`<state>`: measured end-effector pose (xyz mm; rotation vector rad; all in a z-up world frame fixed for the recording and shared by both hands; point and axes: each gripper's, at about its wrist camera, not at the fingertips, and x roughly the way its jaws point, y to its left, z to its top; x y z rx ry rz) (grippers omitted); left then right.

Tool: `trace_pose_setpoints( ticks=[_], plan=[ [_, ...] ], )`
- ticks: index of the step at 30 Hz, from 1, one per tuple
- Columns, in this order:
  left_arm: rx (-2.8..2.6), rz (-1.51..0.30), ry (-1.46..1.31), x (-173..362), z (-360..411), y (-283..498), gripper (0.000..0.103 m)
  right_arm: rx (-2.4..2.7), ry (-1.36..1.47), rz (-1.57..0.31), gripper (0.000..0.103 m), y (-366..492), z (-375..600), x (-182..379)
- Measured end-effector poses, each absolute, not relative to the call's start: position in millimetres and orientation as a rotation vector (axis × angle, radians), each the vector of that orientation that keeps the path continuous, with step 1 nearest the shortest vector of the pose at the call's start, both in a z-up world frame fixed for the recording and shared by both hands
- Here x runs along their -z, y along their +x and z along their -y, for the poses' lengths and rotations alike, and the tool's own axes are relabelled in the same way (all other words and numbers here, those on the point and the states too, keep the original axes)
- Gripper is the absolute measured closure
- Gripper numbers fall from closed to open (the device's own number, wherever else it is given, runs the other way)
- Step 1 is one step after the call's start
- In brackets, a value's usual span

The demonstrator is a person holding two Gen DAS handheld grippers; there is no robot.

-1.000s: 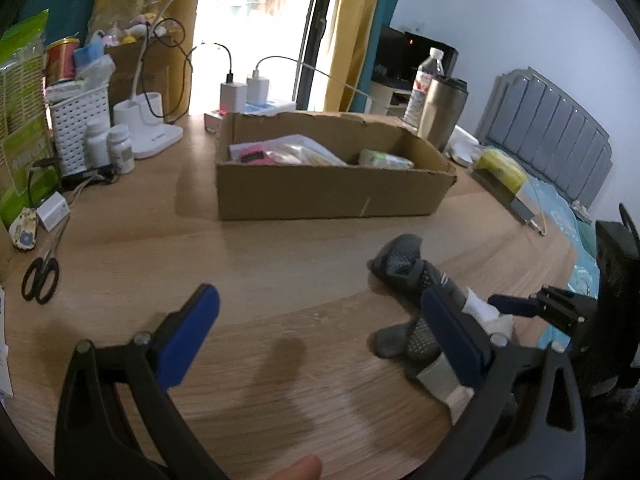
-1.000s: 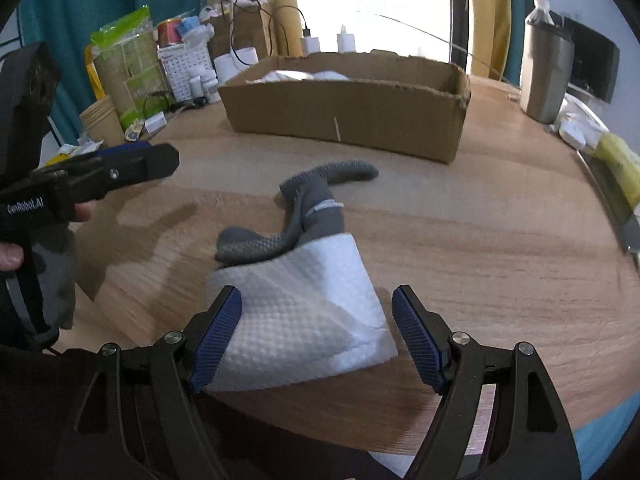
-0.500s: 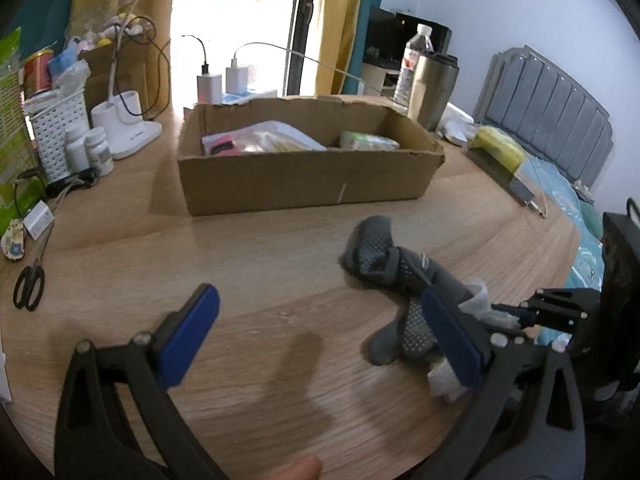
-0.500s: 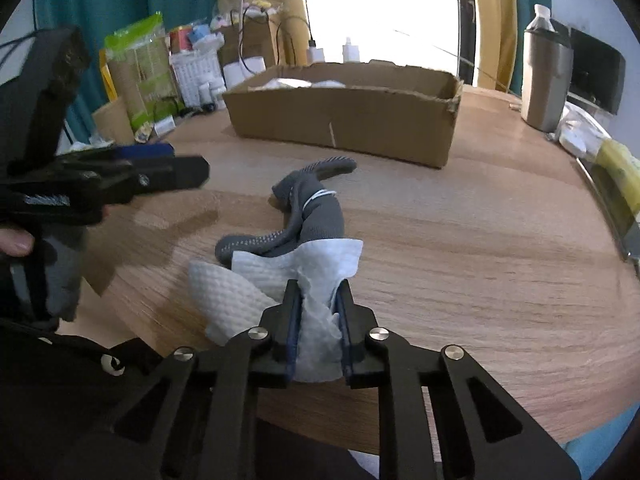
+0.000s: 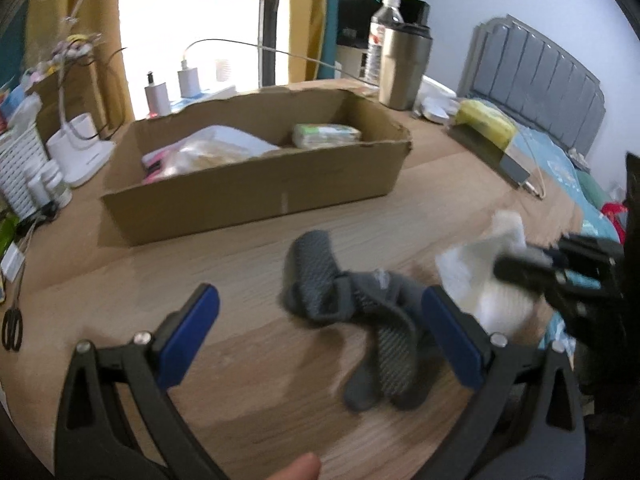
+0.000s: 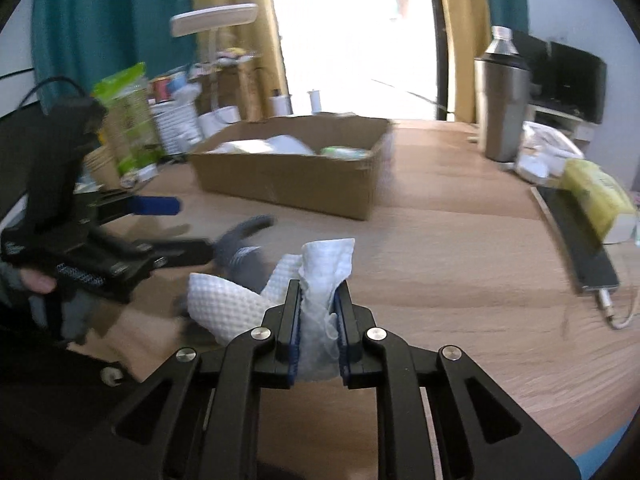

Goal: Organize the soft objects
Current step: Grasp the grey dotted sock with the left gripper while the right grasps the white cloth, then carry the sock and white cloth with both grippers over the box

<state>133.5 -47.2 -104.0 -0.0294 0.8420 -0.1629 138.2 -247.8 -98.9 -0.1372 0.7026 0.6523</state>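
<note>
My right tongs (image 6: 318,320) have just clamped the crumpled white paper towel (image 6: 320,272) and lifted it, so it can go to the brown cardboard box (image 6: 296,172); my left tongs (image 5: 320,336) gape empty over the grey knitted socks (image 5: 360,320) on the wooden desk (image 5: 240,360).

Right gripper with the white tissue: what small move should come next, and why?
Probably carry it forward to the cardboard box and let go over it. The right gripper is shut on the white tissue, the box is open-topped with room inside, and the gray socks lie on the table between the open left gripper fingers.
</note>
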Motion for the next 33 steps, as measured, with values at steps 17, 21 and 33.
trace_pose_setpoints(
  ticks=[17,21,33],
  plan=[
    [0.219,-1.007,0.067,138.2,90.5,169.3,0.001,-0.563,-0.089,-0.687,0.087,184.8,281.2,105.6],
    [0.228,-1.000,0.072,138.3,92.2,167.3,0.005,-0.568,-0.086,-0.685,0.087,187.0,279.7,104.8],
    [0.290,-0.947,0.045,128.1,86.2,151.2,0.069,-0.593,-0.096,-0.657,0.087,188.4,268.1,93.8]
  ],
)
